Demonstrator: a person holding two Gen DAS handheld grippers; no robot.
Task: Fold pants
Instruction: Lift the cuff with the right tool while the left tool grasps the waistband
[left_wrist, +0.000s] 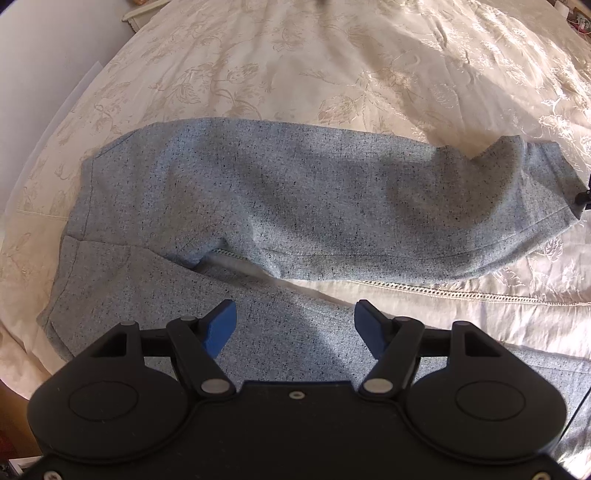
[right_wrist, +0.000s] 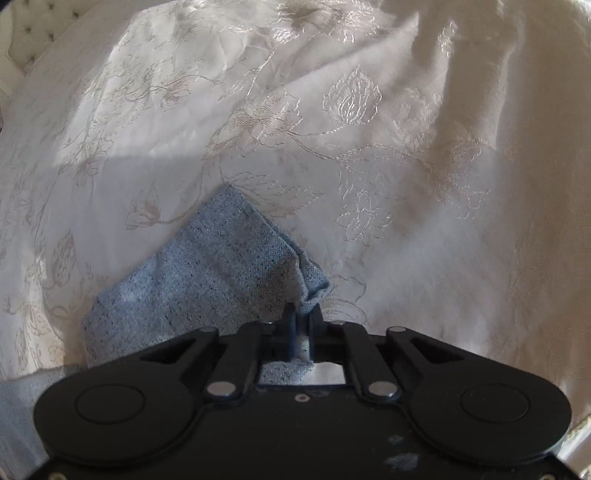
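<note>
Left claw (left_wrist: 294, 325) spread wide, empty, above near leg of pants (left_wrist: 295, 199). Right claw (right_wrist: 301, 314) clamped on cuff (right_wrist: 236, 251). Pants flat on bedspread (left_wrist: 295, 66).

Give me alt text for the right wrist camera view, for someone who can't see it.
The right claw is shut on the hem of the grey-blue pants, which lie on a cream floral bedspread that fills the rest of the view.

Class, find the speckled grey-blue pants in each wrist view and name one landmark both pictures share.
Left wrist view: speckled grey-blue pants spread across the middle, both legs visible.
Right wrist view: only a cuff end, lower centre, pinched in the right gripper.
Shared landmark: cream floral-embroidered bedspread.
</note>
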